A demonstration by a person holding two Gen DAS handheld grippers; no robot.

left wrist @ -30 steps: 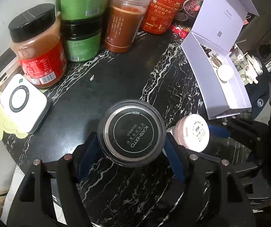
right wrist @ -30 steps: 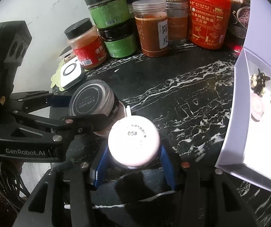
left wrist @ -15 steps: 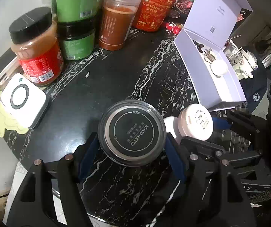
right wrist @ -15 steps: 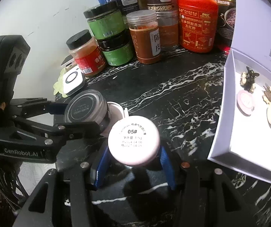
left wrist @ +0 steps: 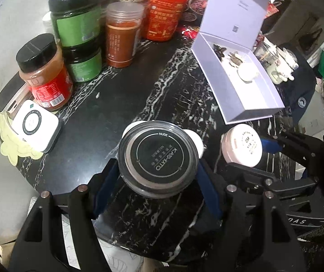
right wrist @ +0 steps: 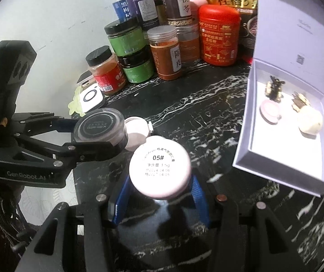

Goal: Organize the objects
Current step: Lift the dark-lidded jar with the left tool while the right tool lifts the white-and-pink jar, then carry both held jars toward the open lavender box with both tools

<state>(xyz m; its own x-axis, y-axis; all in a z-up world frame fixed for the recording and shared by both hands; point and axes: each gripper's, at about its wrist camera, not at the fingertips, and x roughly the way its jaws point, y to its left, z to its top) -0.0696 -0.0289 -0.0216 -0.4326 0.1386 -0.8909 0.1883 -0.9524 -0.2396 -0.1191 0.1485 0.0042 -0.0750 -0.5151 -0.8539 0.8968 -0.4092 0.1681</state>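
Note:
My left gripper (left wrist: 158, 170) is shut on a round black-lidded powder jar (left wrist: 158, 156), held above the black marble table (left wrist: 121, 95); the jar also shows in the right wrist view (right wrist: 100, 128). My right gripper (right wrist: 159, 181) is shut on a round pink compact (right wrist: 159, 170) marked 05#, held to the right of the jar; it also shows in the left wrist view (left wrist: 242, 145). A small open pink case (right wrist: 135, 128) lies on the table beneath them. An open lilac box (right wrist: 284, 122) at the right holds hair clips and small round items.
Spice jars and tins stand along the back: a red-labelled jar (left wrist: 44, 72), stacked green jars (left wrist: 78, 34), an orange-powder jar (left wrist: 122, 34) and a red tin (left wrist: 165, 11). A white square device (left wrist: 35, 124) lies at the left edge. A wall is behind.
Both grippers have risen and pulled back with their loads. The pink compact has moved right, away from the jar, and the small open case beneath has come into sight.

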